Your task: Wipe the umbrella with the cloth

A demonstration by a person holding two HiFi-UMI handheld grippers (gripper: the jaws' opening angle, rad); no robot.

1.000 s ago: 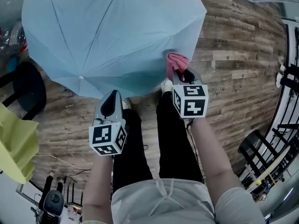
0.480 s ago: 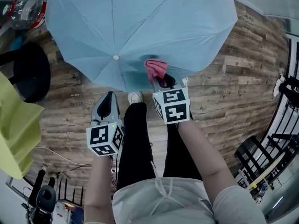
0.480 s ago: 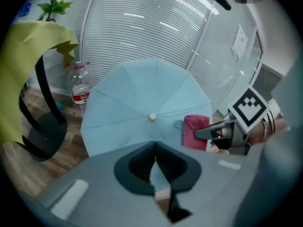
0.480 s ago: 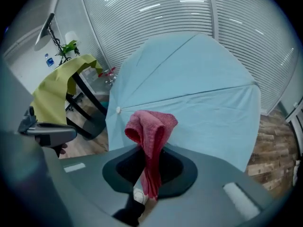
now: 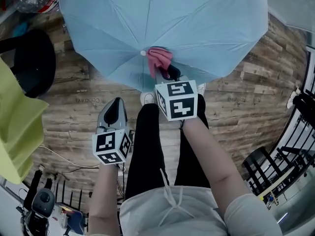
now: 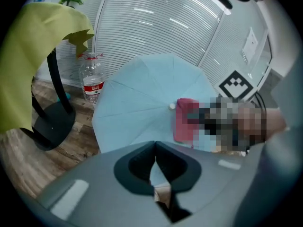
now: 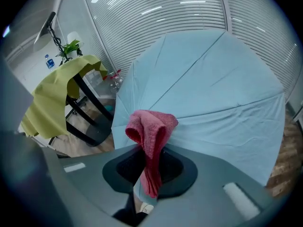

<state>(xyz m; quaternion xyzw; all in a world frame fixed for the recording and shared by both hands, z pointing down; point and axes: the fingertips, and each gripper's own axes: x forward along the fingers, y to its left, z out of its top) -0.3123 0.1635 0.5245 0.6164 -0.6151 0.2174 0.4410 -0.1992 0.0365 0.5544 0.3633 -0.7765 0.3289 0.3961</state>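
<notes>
Right gripper clamps the cloth, plainest in right gripper view.

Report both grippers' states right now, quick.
Left gripper: jaws shut, holding nothing.
Right gripper: jaws shut on the pink cloth.

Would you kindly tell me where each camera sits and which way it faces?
Head view: on the person's head, facing steeply down at the umbrella; forearms, legs, left gripper and right gripper show.
Left gripper view: on the left gripper, facing along its shut, empty fingers toward the umbrella.
Right gripper view: on the right gripper, facing along fingers shut on the cloth.
Shared: all three show umbrella and cloth.
</notes>
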